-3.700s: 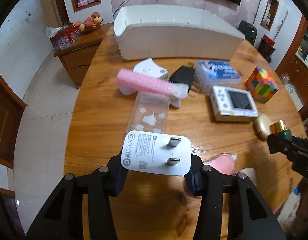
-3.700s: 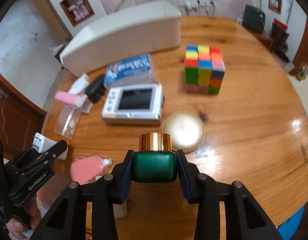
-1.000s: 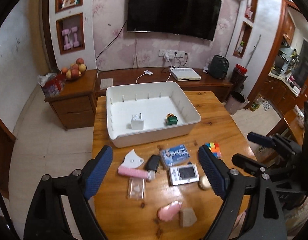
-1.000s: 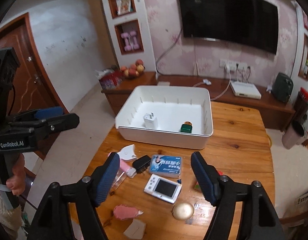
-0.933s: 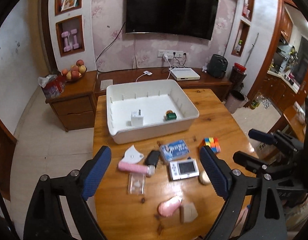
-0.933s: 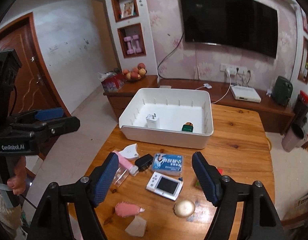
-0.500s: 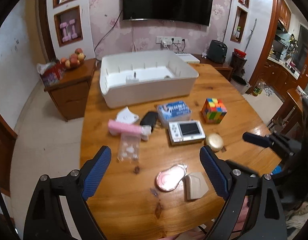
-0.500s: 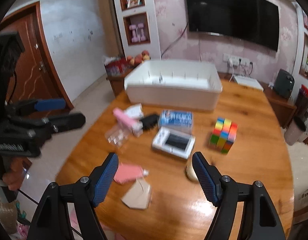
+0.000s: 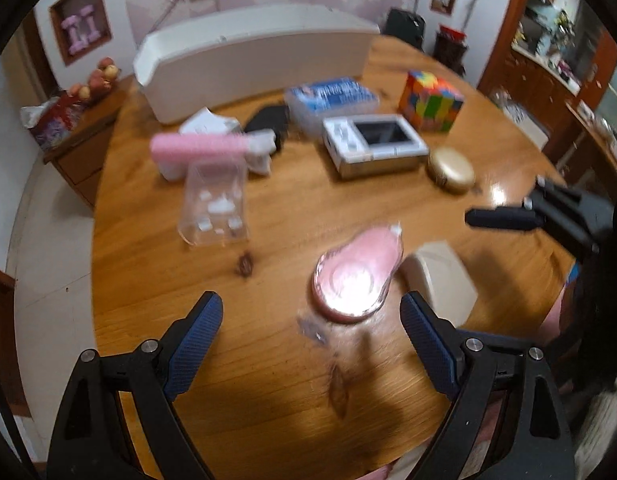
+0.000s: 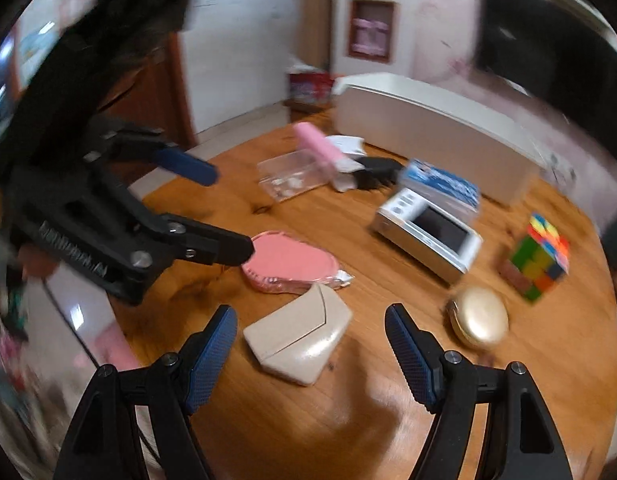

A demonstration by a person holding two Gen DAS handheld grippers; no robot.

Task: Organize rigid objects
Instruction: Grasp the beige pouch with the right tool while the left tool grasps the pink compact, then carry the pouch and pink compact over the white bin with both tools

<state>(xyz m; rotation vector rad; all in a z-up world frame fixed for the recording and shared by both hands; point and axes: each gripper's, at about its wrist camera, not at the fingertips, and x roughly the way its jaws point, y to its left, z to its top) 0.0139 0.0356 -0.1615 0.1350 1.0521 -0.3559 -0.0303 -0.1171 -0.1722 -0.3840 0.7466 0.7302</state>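
The left gripper (image 9: 310,336) hangs over the near edge of the round wooden counter (image 9: 156,280) with its jaws spread wide and nothing between them; the pink oval compact (image 9: 358,276) lies just ahead of the gap, slightly toward the right jaw; a beige envelope-shaped case (image 9: 440,280) sits just beside the compact on its right, the two touching or nearly so. The right gripper (image 10: 310,348) also has its jaws wide apart and empty; in its view the beige case (image 10: 300,338) lies directly ahead of the gap, with the pink compact (image 10: 288,264) just behind it.

Farther back on the counter a clear plastic box (image 9: 214,204) lies flat with small white pieces inside; a pink brush-like bar (image 9: 204,148) rests across its far end; a white object (image 9: 208,122) and a black adapter (image 9: 268,120) sit behind that. A white handheld game console (image 9: 372,144) lies near the middle; a blue-labelled clear box (image 9: 332,94) is just behind it; a gold round compact (image 9: 452,170) sits to the console's right; a multicoloured cube (image 9: 430,100) stands beyond that. The long white storage bin (image 9: 260,52) stands at the far side of the counter; its inside is hidden from both views. Both views are blurred, so fine detail is lost.
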